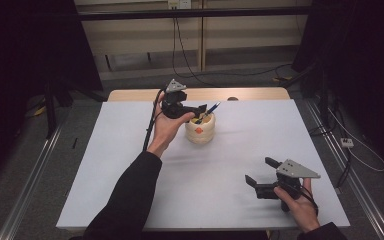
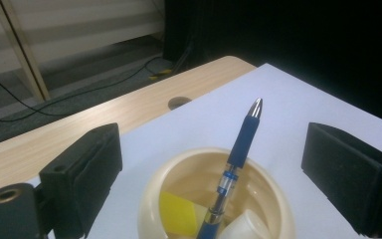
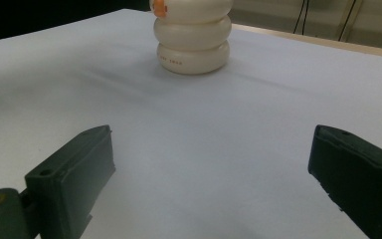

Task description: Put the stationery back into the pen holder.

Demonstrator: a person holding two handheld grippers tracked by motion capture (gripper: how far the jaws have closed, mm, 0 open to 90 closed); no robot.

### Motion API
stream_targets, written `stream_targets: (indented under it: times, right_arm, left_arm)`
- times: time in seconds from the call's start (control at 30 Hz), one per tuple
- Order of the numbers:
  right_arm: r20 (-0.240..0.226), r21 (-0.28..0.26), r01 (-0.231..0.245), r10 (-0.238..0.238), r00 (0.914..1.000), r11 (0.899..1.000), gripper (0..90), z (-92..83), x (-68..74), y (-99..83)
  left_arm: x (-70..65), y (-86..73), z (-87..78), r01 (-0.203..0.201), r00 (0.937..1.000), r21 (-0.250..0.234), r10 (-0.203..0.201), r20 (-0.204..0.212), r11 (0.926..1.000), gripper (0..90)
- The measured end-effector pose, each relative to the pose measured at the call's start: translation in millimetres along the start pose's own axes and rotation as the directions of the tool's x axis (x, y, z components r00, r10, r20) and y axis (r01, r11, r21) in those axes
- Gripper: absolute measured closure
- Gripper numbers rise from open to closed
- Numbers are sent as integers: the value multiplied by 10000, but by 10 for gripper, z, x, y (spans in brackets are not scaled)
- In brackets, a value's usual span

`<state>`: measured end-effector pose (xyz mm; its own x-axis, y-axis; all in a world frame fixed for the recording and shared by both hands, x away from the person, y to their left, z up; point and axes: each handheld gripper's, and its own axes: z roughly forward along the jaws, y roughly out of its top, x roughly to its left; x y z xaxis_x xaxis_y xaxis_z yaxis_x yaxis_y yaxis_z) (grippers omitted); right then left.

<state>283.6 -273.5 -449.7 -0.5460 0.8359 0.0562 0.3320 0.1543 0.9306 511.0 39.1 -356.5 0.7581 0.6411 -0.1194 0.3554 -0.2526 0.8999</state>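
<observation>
A cream ribbed holder (image 1: 200,131) stands on the white table top (image 1: 130,165), with a blue pen (image 1: 207,113) leaning out of it toward the far right. Looking down into the holder (image 2: 151,196) from the left gripper view, the pen (image 2: 239,147) stands upright-tilted beside a yellow piece (image 2: 176,211) and a white piece (image 2: 243,226). My left gripper (image 1: 200,111) hovers just over the holder's mouth; its jaws stand wide, apart from the pen. My right gripper (image 1: 261,172) rests low near the front right, open and empty, facing the holder (image 3: 193,40).
A bare wooden strip (image 1: 250,94) with a round hole (image 1: 233,98) runs along the table's far edge. Cables (image 1: 190,70) lie on the floor behind. Metal rails (image 1: 30,180) flank the table on both sides.
</observation>
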Motion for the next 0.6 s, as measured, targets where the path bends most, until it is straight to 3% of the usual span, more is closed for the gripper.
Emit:
stream_targets:
  times: [0.1, 0.23, 0.47, 0.6]
  right_arm:
    - [4, -8, -52, 52, 10000, 10000, 42, -4, -8, -3]
    - [0, -24, -56, 56, 10000, 10000, 42, -7, -9, -4]
    - [-25, -13, -54, 54, 10000, 10000, 42, -4, -10, -3]
    - [4, -20, -58, 58, 10000, 10000, 42, 0, -8, 0]
  left_arm:
    - [-22, 13, -25, -143, 9999, 43, 143, 87, 9999, 66]
    - [-54, 21, -48, -657, 9978, 327, 658, -18, 9973, 64]
    - [-44, -10, -137, -220, 9992, 379, 207, 344, 9990, 62]
    - [-35, -56, -203, -293, 9995, 443, 286, 166, 9986, 63]
